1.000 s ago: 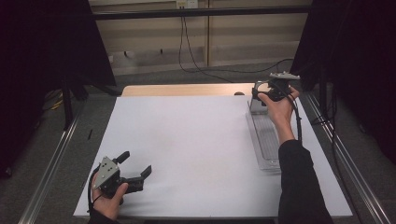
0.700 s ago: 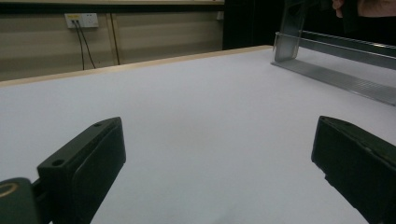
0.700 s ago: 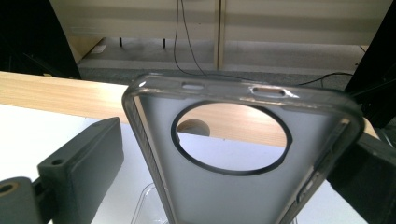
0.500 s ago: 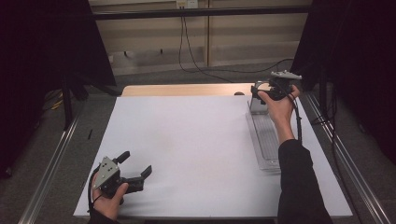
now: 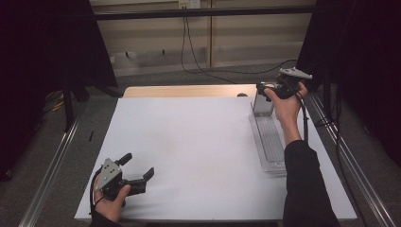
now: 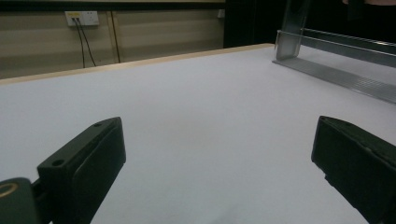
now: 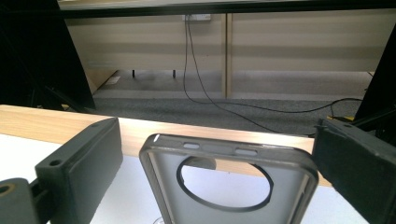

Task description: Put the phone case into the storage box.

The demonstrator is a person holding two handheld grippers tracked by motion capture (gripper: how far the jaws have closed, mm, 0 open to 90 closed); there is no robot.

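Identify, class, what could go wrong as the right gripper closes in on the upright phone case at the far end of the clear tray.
1. The phone case stands upright between the open jaws of the right gripper, off-centre towards one jaw; an uneven close could tip it.
2. It sits at the far end of the clear tray, near the table's far edge; a push might send it over.

The phone case (image 7: 229, 184) is grey and translucent, with a large round camera cutout near its top and small button slots along its top edge. It stands upright at the far end of a long clear tray (image 5: 270, 142), which lies lengthwise along the right side of the white surface (image 5: 198, 151). The case's lower end is out of frame.
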